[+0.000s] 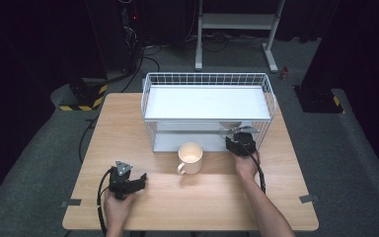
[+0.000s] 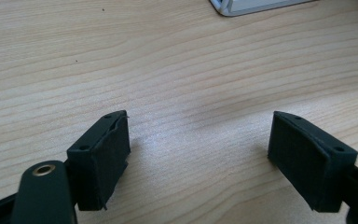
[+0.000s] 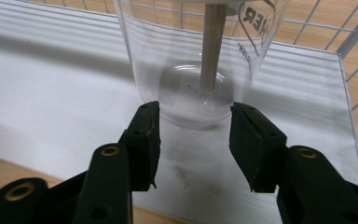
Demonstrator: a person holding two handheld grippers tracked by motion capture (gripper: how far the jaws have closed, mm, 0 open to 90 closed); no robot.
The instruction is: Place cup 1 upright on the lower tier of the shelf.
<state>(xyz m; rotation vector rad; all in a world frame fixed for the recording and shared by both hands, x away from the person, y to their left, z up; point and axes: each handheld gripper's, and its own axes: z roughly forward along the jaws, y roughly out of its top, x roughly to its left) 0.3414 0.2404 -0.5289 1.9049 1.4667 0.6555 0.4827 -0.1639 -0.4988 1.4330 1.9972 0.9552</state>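
Counter (image 1: 143,197): pale wood, fine wavy grain lines running lengthwise. Wire rack (image 1: 207,79): white, square grid mesh, white flat shelves; lower shelf shows faint grey stripes from the wire shadows. Mug (image 1: 191,158): cream, off-white inside. Clear glass (image 3: 200,60): transparent, dark printed lettering on one side, a light tan wooden stick (image 3: 212,42) inside. Left tool (image 1: 140,178): black, grey triangular plate on top, black cable. Right tool (image 3: 195,135): black pads, brass-coloured rivets. Floor: dark grey carpet. Yellow-and-black hazard stripes on base (image 1: 81,104) at back left.
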